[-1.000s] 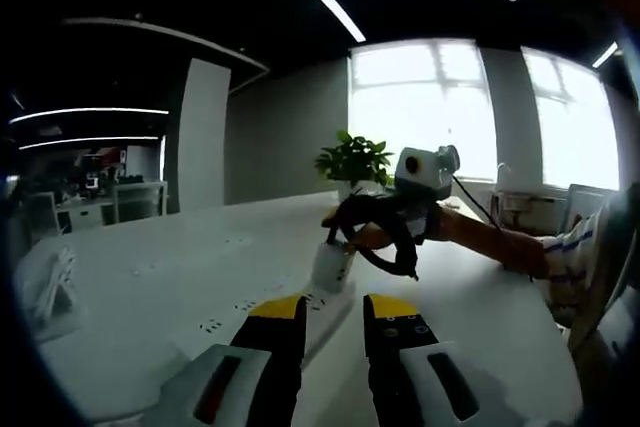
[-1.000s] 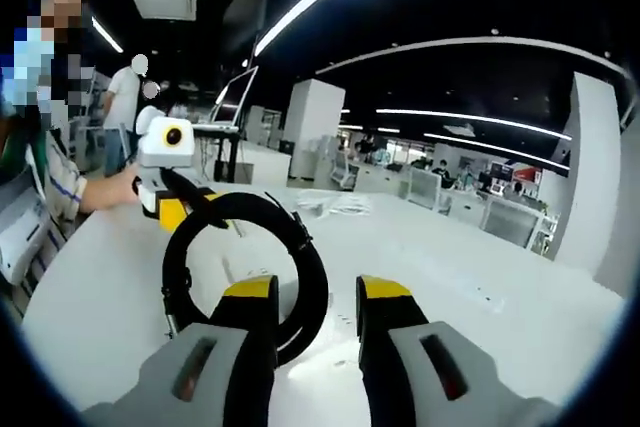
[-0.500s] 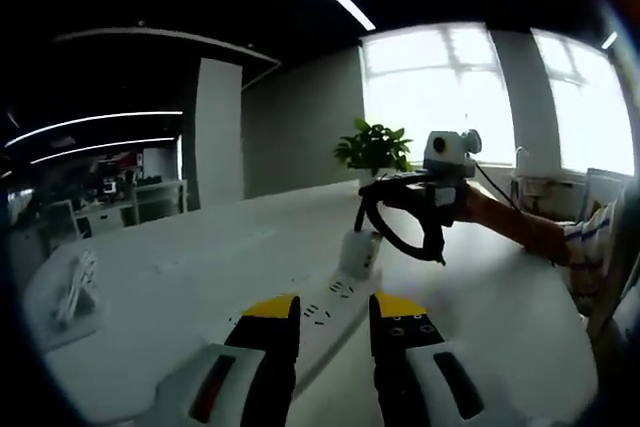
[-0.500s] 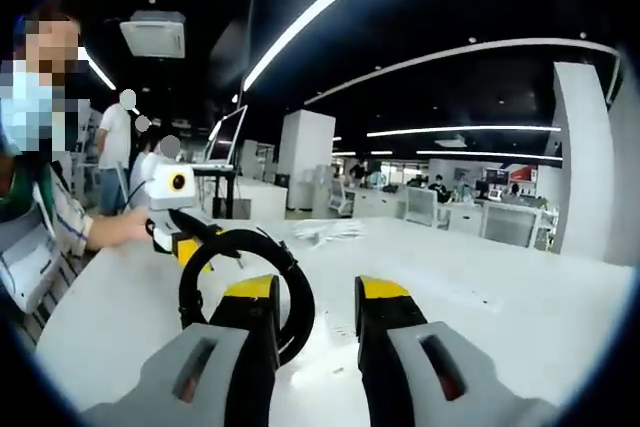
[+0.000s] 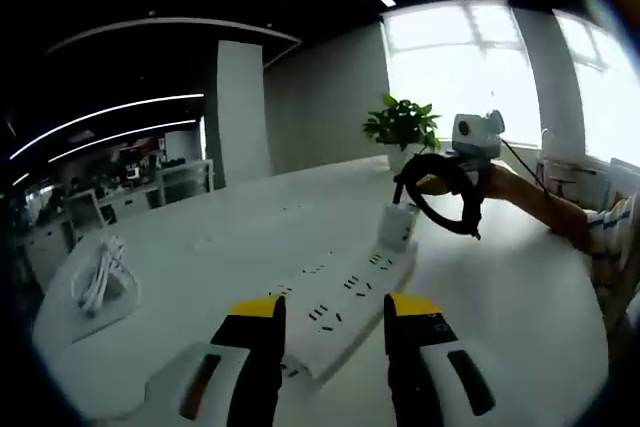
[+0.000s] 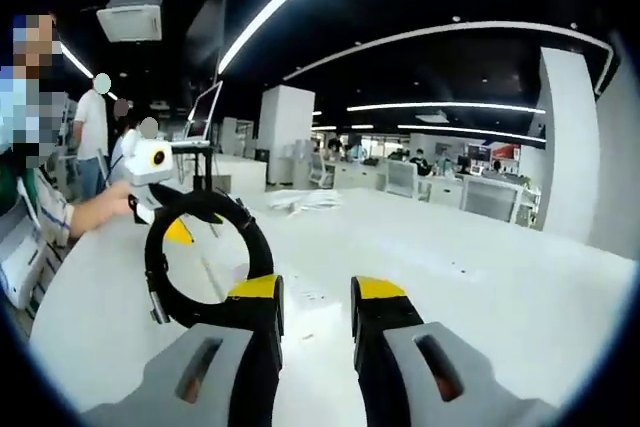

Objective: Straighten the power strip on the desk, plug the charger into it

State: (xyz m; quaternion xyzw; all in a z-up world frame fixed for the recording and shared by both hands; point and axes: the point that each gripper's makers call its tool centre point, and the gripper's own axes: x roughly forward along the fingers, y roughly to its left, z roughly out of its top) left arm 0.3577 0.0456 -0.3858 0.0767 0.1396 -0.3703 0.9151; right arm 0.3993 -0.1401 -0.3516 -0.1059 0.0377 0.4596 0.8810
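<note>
So in the left gripper view, the long white power strip [image 5: 345,297] lies flat on the big white counter [image 5: 200,267], running at a slant away from the camera, with its near end right between the yellow-tipped black jaws of the left tongs [image 5: 333,319]. Those jaws are parted and aren't pinching anything; whether they touch the strip's sides I can't tell. At the strip's far end a small white charger block [image 5: 397,228] stands upright in it. Just past that, the right tongs [image 5: 440,185] come in from the right, a person's hand and forearm [image 5: 530,202] behind them, with a black looped cable [image 5: 450,202] hanging around the tips; what they're actually gripping I can't tell from here. Off to the left on the counter there's a bundle of white cord [image 5: 100,277], and a green potted plant [image 5: 403,129] sits by the bright window at the back. In the right gripper view, the right tongs [image 6: 316,307] have their jaws set apart with bare counter [image 6: 450,257] showing between them, and the black looped cable [image 6: 195,257] curls up beside the left jaw, overlapping it. The left tongs [image 6: 180,229] show further back on the left, held by a hand with a striped sleeve [image 6: 60,212].
</note>
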